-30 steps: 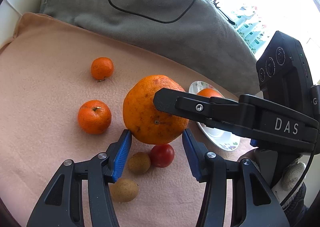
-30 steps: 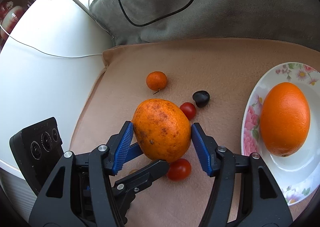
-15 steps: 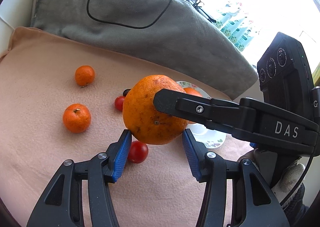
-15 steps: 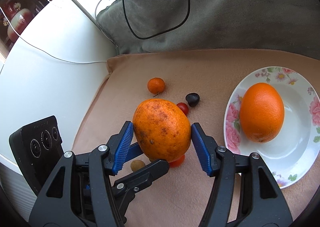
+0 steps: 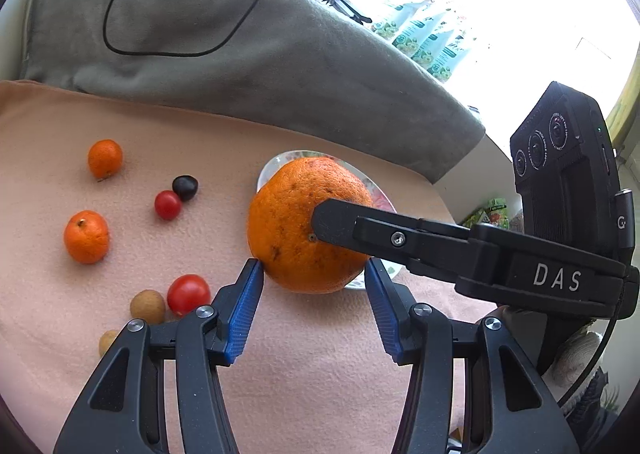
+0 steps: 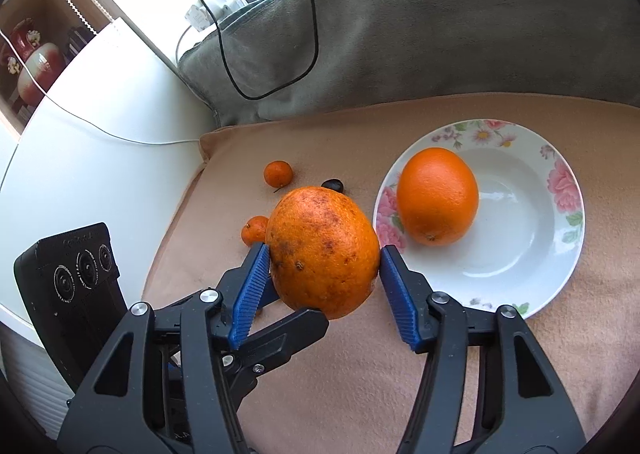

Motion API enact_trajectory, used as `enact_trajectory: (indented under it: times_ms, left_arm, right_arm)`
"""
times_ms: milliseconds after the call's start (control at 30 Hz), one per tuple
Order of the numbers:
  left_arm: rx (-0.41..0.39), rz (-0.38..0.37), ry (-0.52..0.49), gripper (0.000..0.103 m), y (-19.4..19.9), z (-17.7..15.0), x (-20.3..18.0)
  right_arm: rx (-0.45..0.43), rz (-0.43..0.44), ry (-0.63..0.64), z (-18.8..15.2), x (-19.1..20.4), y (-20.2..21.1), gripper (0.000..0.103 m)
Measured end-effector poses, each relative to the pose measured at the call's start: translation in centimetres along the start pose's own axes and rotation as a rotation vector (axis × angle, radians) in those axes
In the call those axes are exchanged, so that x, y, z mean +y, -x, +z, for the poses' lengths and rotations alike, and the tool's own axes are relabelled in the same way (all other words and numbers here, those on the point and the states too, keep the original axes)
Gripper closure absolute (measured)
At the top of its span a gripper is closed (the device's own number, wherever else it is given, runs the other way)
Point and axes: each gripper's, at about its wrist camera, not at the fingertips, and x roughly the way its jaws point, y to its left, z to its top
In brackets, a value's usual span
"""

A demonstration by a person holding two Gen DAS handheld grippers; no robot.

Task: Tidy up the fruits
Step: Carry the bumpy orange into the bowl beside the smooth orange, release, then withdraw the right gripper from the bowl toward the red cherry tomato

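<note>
You can read "DAS" in white capitals on the right gripper (image 5: pixel 320 221)'s black arm at your four o'clock, and a white "G" on the black camera unit (image 5: pixel 568 173) at three o'clock.

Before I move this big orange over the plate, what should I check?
1. Speckled orange off the cloth: ok, it is in the air.
2. Left gripper on the speckled orange: ok, a pad on each side.
3. Right gripper on it: ok, jaws closing, pads against both sides.
4. Free room in the plate: ok, bare space beside the smooth orange.
5. Way to the plate: ok, only cloth in between.
6. Either gripper could hold it alone: cannot tell.
</note>
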Motion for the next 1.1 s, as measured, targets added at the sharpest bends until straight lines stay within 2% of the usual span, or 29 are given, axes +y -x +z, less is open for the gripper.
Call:
enact_trajectory:
  times_ms: [200, 300, 367, 400, 533, 700, 800, 867, 967, 1000, 1100]
  left_arm:
    - [0.038, -0.026, -0.056, 0.052, -2.7, -0.1, -2.8]
    - [0.065, -0.053, -0.079, 0.052, -4.1, -0.2, -4.1]
    - [0.075, -0.068, -0.104, 0.058, -4.9, -0.2, -5.1]
    - [0.079, -0.071, -0.113, 0.066, -5.2, -0.1, -5.5]
    - [0.068, -0.081, -0.119, 0.066, -5.3, 0.3, -6.3]
    - [0.059, -0.061, -0.128, 0.066, -4.7, 0.6, -6.1]
    - [0.052, -0.045, -0.129, 0.065, -4.0, 0.4, -5.8]
    - [0.05, -0.032, -0.128, 0.061, -3.6, 0.3, -5.5]
    - [0.045, -0.019, -0.131, 0.051, -2.9, 0.0, -5.3]
    - [0.047, -0.016, -0.132, 0.047, -3.0, 0.1, -5.4]
    - [0.041, -0.009, -0.132, 0.046, -2.3, -0.1, -5.0]
  right_arm:
    - [-0.035, -0.023, -0.047, -0.5, -3.0, 1.8, 0.047]
    - [-0.053, -0.021, -0.099, -0.7, -5.1, 3.0, 0.051]
    - [-0.073, -0.022, -0.12, -0.7, -6.5, 4.1, 0.051]
    - [-0.087, -0.035, -0.135, -0.7, -7.2, 4.6, 0.051]
    - [-0.151, -0.051, -0.202, -0.6, -9.6, 6.8, 0.051]
    - [-0.196, -0.076, -0.183, -0.7, -10.1, 8.8, 0.051]
    - [-0.208, -0.073, -0.182, -0.9, -10.1, 9.3, 0.042]
    - [-0.218, -0.08, -0.182, -1.1, -9.9, 9.5, 0.04]
    - [-0.224, -0.091, -0.17, -1.4, -9.5, 9.6, 0.032]
    - [-0.228, -0.095, -0.167, -1.5, -9.3, 9.7, 0.026]
    - [-0.244, -0.104, -0.162, -2.0, -8.9, 10.0, 0.02]
